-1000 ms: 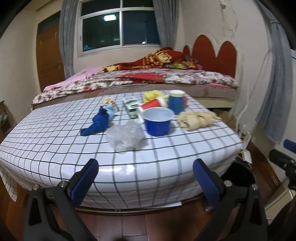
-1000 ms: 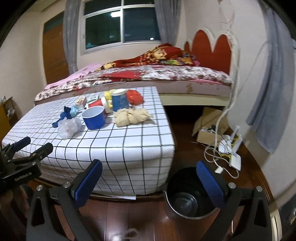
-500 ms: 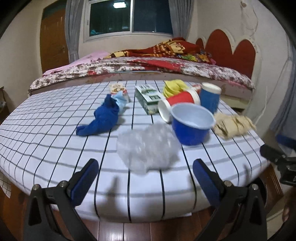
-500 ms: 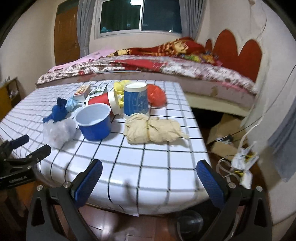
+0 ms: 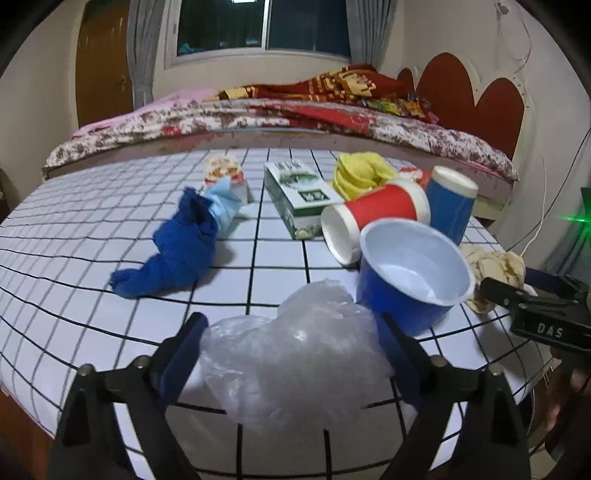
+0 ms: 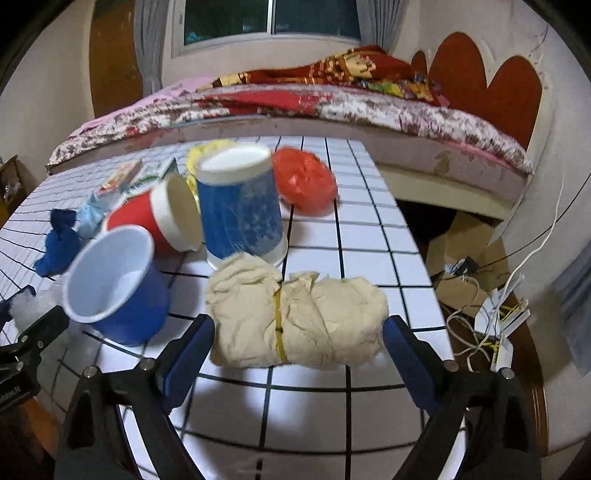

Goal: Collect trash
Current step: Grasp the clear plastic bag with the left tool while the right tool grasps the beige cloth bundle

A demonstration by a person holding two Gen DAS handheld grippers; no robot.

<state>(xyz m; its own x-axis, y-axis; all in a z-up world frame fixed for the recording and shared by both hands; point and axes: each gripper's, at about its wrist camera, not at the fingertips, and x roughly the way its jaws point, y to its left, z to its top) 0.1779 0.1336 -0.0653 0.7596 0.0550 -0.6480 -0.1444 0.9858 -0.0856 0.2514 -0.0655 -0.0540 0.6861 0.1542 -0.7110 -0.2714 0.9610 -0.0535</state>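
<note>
your left gripper (image 5: 291, 354) is closing, its 2 jaws either side of the crumpled clear plastic bag (image 5: 295, 354), not yet pressing it. your right gripper (image 6: 299, 343) is closing around the beige wad of paper (image 6: 295, 317), pads apart from it. just beyond on the checked table (image 5: 74, 258) sit the blue bowl (image 5: 410, 280), tipped red cup (image 5: 376, 218) and blue cup (image 6: 240, 206).

bed (image 5: 295, 118), red headboard (image 5: 476, 96) | dark window (image 5: 258, 26) | wooden door (image 5: 103, 66)
</note>
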